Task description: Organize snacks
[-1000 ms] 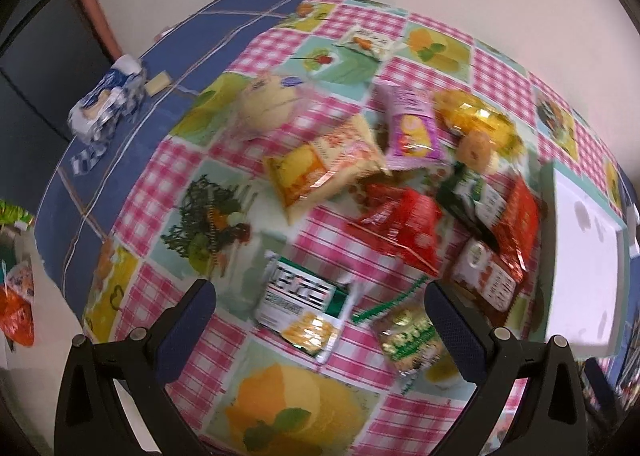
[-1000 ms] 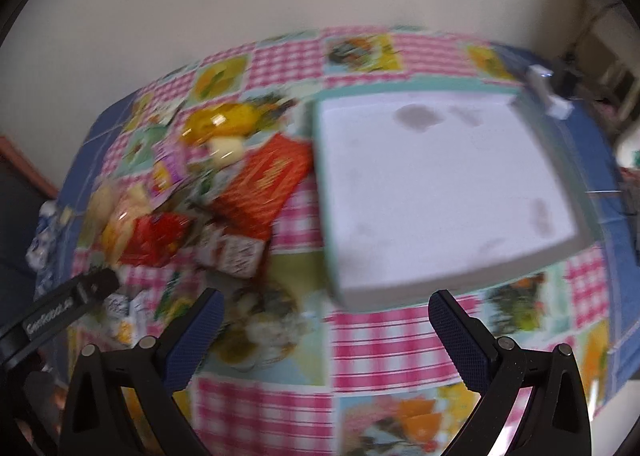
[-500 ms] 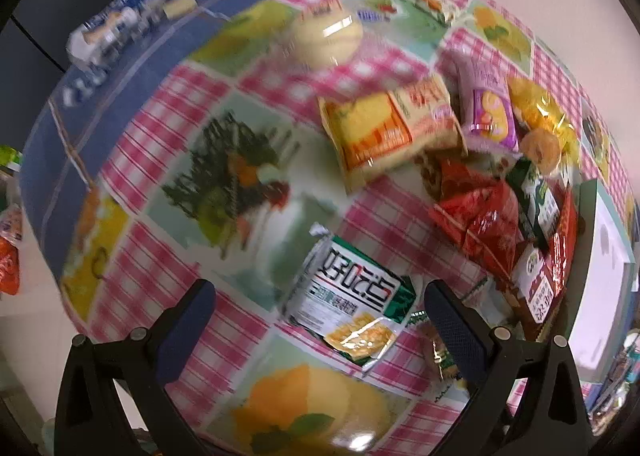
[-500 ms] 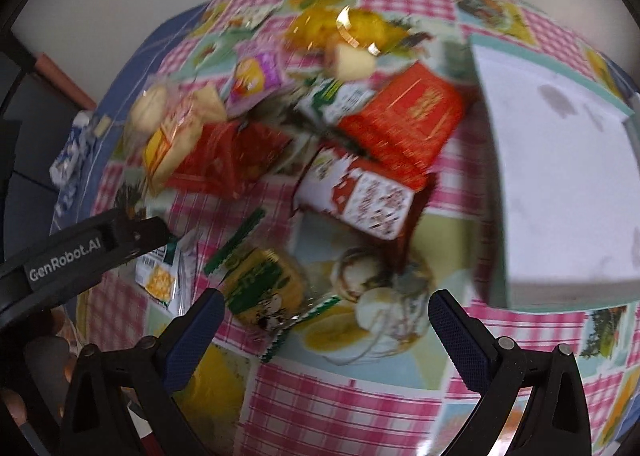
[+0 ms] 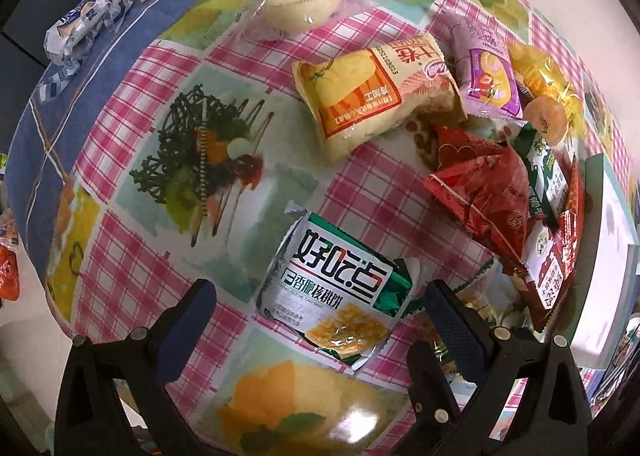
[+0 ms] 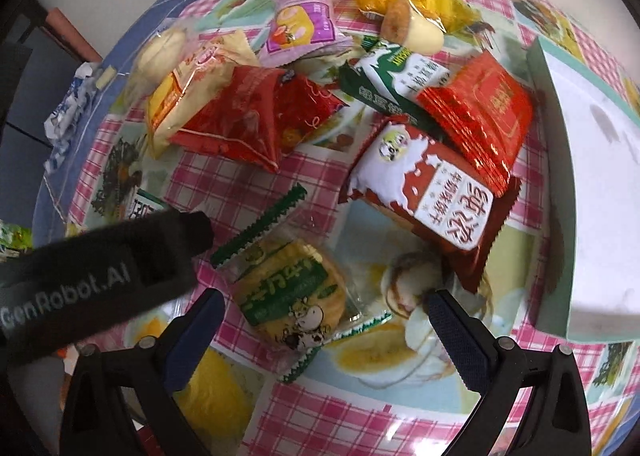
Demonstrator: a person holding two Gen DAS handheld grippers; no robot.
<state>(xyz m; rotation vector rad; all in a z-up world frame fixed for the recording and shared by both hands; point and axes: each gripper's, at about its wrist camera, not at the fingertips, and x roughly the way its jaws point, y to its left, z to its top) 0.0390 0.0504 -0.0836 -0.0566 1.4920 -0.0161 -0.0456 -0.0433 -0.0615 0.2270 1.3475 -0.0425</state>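
Observation:
A pile of snack packets lies on a checked tablecloth. My left gripper (image 5: pixel 320 308) is open, its jaws on either side of a green and white biscuit packet (image 5: pixel 336 292) just ahead. My right gripper (image 6: pixel 324 320) is open over a round green-labelled cake packet (image 6: pixel 292 292). A red and white packet (image 6: pixel 424 192), a red foil packet (image 6: pixel 480 112), a red triangular bag (image 6: pixel 248 120) and a purple packet (image 6: pixel 304 24) lie beyond. The white tray (image 6: pixel 556 184) with a teal rim stands at the right. The left gripper's body (image 6: pixel 96 276) shows at the left of the right wrist view.
A yellow bread packet (image 5: pixel 372 92) and a round bun in clear wrap (image 5: pixel 304 0) lie further back. A crumpled blue and white wrapper (image 5: pixel 88 20) sits on the blue cloth border at the far left. The table edge curves close below both grippers.
Both grippers have moved closer to the table and the snacks. The right gripper has swung left from the tray to the round cake packet.

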